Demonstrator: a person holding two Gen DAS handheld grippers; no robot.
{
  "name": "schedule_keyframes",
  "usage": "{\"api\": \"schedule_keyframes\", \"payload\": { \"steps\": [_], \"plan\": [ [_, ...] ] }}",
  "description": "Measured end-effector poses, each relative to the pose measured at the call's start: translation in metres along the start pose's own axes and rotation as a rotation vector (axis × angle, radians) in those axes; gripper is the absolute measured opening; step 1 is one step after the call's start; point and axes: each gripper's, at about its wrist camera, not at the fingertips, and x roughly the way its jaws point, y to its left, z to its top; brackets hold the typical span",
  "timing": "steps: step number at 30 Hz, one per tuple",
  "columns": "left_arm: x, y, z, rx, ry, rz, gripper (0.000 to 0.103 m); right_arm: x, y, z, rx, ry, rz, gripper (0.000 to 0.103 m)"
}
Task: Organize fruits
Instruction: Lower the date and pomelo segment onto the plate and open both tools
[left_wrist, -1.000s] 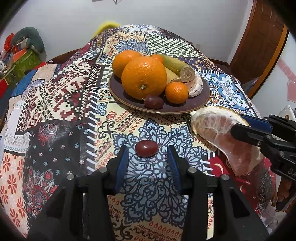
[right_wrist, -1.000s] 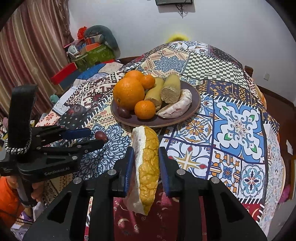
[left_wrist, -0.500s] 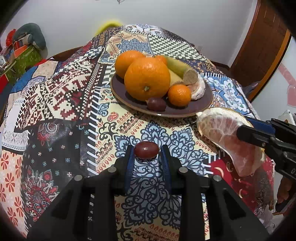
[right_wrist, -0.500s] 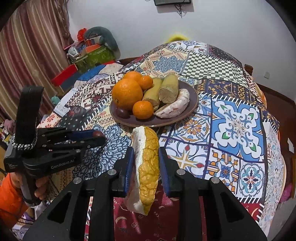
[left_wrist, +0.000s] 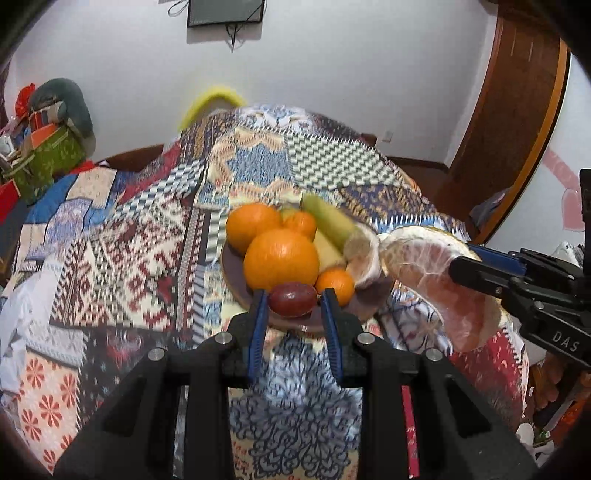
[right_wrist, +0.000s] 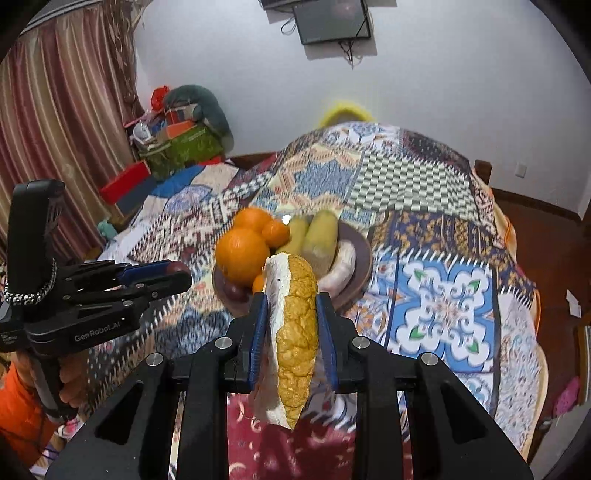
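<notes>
Black claw (left_wrist: 293, 301) with blue pads; orange sleeve (right_wrist: 18, 417).

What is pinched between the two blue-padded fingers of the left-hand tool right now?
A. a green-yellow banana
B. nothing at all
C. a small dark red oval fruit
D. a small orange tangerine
C: in the left wrist view the left gripper is shut on the small dark red oval fruit, held up in front of the brown plate, while the right gripper holds the peeled pomelo wedge.
</notes>
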Motion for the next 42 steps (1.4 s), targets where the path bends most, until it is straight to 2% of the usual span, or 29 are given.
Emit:
{"api": "schedule_keyframes", "payload": {
  "steps": [11, 21, 32, 39, 42],
  "plan": [
    [0.021, -0.003, 0.030, 0.070, -0.021, 0.005, 0.029, 0.021, -0.008, 0.034, 0.002, -0.045, -0.012, 0.024],
    [0.053, 0.012, 0.049, 0.057, -0.002, -0.034, 0.029, 0.046, -0.012, 0.055, -0.005, -0.043, -0.033, 0.024],
    [0.084, 0.023, 0.053, 0.057, 0.047, -0.050, 0.029, 0.084, -0.010, 0.070, 0.011, -0.005, -0.023, 0.024],
    [0.093, 0.021, 0.054, 0.063, 0.053, -0.066, 0.029, 0.108, -0.013, 0.064, 0.008, 0.072, -0.016, 0.024],
    [0.092, 0.021, 0.053, 0.065, 0.045, -0.064, 0.029, 0.109, -0.010, 0.059, -0.012, 0.069, -0.023, 0.024]
  ]
}}
